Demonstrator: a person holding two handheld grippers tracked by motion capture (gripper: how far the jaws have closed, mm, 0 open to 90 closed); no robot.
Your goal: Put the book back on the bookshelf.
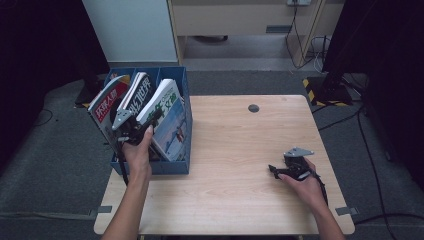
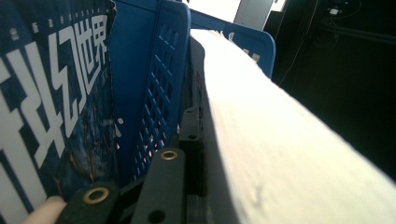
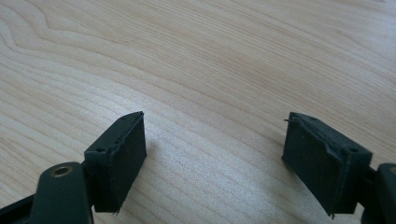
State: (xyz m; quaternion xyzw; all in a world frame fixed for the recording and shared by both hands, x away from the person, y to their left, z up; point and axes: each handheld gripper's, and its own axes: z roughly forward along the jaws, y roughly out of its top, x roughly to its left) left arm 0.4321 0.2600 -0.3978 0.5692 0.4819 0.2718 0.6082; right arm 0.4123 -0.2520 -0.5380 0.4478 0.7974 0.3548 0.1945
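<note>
The magazine (image 1: 167, 117) stands in the right-hand compartment of the blue file rack (image 1: 184, 90) at the table's (image 1: 240, 190) left edge. Treat it as light, floppy and glossy — grip near the spine, not loose pages. Your left gripper (image 1: 148, 125) is clamped on its top edge; your right gripper (image 1: 274, 170) rests wide apart — empty — near the right edge.

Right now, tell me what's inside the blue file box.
The blue file box holds three magazines leaning in its compartments: a red-titled one, a dark one, a light-blue one. The left gripper grips the light-blue one. Their lower parts are hidden.
</note>
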